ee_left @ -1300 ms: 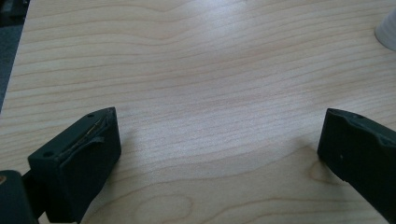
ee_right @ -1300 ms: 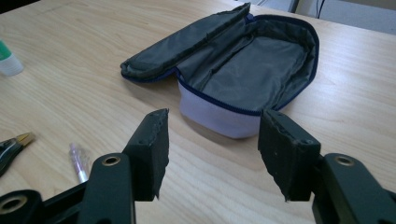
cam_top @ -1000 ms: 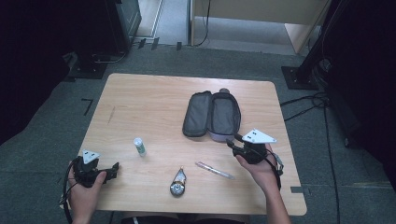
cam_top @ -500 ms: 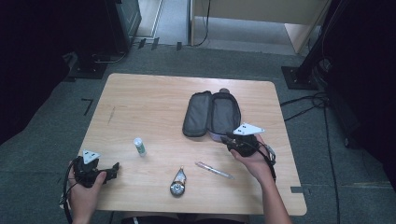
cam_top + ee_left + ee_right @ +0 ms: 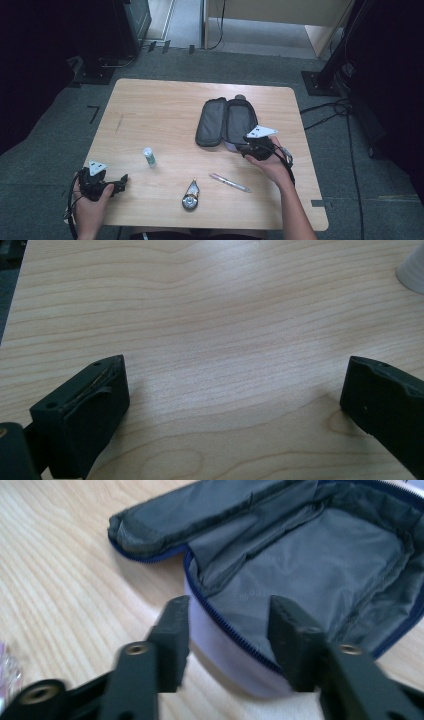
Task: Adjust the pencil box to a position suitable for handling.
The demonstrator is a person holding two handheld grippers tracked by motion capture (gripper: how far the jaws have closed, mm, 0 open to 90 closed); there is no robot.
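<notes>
A dark grey pencil case [image 5: 227, 122] lies open on the wooden table [image 5: 150, 110], its lining and blue zip showing [image 5: 310, 565]. My right gripper [image 5: 244, 149] is at the case's near end. In the right gripper view the right gripper [image 5: 227, 615] has one jaw on either side of the case's near rim. The jaws have just been opening, the rim lies between them, and the pads do not press on it. My left gripper [image 5: 122, 180] rests at the front left, and in its own view the left gripper [image 5: 235, 385] stands wide open over bare wood.
A small white bottle [image 5: 148, 157] stands left of centre, and its white edge [image 5: 412, 267] appears in the left gripper view. A pen [image 5: 230, 183] and a round metal thing [image 5: 190, 196] lie near the front edge. Dark equipment stands on the floor around the table.
My right gripper has moved left and a little farther away, up to the case's near end. The left hand has stayed put.
</notes>
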